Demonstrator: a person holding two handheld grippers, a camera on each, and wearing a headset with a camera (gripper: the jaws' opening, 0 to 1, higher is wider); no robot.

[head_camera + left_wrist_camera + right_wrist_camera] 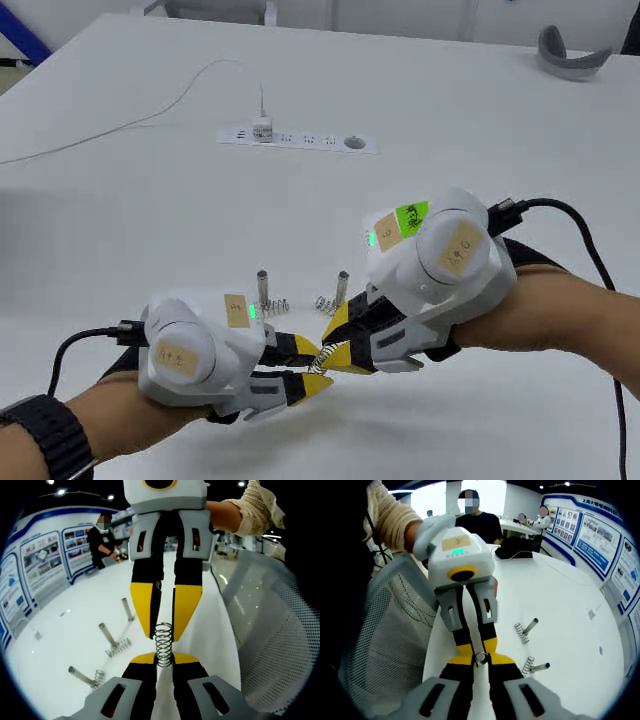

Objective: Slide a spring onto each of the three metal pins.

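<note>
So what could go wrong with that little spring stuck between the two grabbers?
The spring is tiny and sits between the fingertips of the left gripper and the right gripper. It might ping away if one squeezes too hard or lets go too soon. Also, loose springs lie right beside the pins, close to both grippers. A bulky gripper could probably knock them across the table.

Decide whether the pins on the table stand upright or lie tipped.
Upright: head view shows two pins on end, springs lying beside them.
</note>
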